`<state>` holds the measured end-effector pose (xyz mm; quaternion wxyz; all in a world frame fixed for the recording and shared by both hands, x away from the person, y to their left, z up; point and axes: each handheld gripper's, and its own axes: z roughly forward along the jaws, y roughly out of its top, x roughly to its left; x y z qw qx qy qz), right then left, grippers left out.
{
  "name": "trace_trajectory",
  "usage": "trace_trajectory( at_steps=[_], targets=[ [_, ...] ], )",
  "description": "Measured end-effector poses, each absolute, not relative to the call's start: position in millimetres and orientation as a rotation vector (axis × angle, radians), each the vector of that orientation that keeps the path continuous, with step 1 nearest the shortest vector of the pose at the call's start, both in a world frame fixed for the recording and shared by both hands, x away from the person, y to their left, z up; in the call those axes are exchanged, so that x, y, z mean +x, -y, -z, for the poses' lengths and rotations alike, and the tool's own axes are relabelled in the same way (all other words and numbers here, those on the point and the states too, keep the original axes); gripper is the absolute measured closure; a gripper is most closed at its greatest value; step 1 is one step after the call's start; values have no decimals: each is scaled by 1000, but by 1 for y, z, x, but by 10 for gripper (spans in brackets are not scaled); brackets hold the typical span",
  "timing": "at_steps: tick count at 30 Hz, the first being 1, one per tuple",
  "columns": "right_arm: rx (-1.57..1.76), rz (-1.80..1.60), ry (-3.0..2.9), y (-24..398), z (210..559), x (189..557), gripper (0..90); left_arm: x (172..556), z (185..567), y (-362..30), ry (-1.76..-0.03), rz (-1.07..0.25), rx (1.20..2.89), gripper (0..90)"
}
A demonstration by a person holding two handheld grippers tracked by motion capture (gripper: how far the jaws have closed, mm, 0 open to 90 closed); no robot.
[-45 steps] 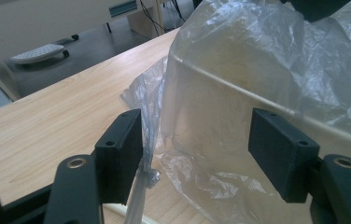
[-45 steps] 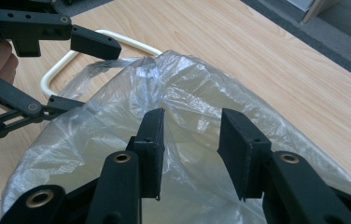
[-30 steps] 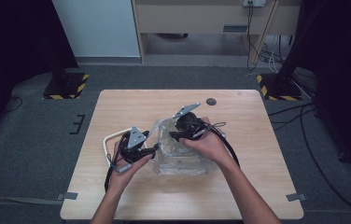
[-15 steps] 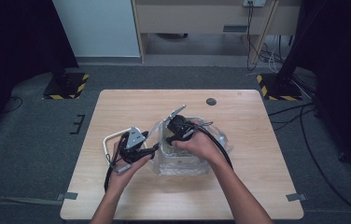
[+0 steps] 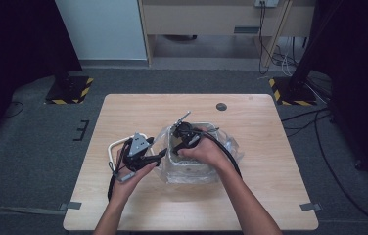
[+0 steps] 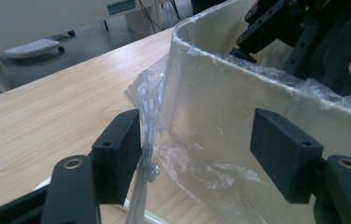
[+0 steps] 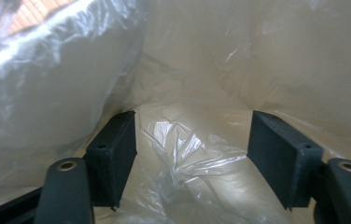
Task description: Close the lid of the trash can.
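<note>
While bin (image 5: 192, 166) stands upright, mouth up, right tool (image 5: 179, 139) inside bag (image 7: 187, 154)

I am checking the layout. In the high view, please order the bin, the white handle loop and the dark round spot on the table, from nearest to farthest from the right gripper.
1. Bin: the right gripper is inside it.
2. White handle loop: left, beside the left hand.
3. Dark round spot: near the table's far edge; close to the loop, so this order is uncertain.

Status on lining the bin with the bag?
Done: clear plastic bag sits in the white bin, film over the rim. In hand: right gripper, jaws just opened, down inside pressing film; left gripper open at the outer film. Left: smoothing the loose bunched film.
</note>
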<state>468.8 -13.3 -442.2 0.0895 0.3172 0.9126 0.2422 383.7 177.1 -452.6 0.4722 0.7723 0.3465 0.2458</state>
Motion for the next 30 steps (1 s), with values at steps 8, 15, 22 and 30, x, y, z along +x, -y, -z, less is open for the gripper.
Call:
trace_trajectory(
  at_steps=[8, 15, 22, 30],
  targets=[
    [922, -685, -2688, 12, 447, 471, 224, 384, 453, -179, -853, -591, 1887, 315],
    [951, -641, -2657, 14, 449, 474, 198, 383, 450, -181, -853, -582, 1869, 289],
    [972, -614, -2649, 15, 451, 477, 180, 380, 443, -181, -829, -576, 1854, 257],
    [961, -642, -2649, 16, 446, 475, 167, 379, 436, -180, -811, -603, 1833, 256]
  ],
)
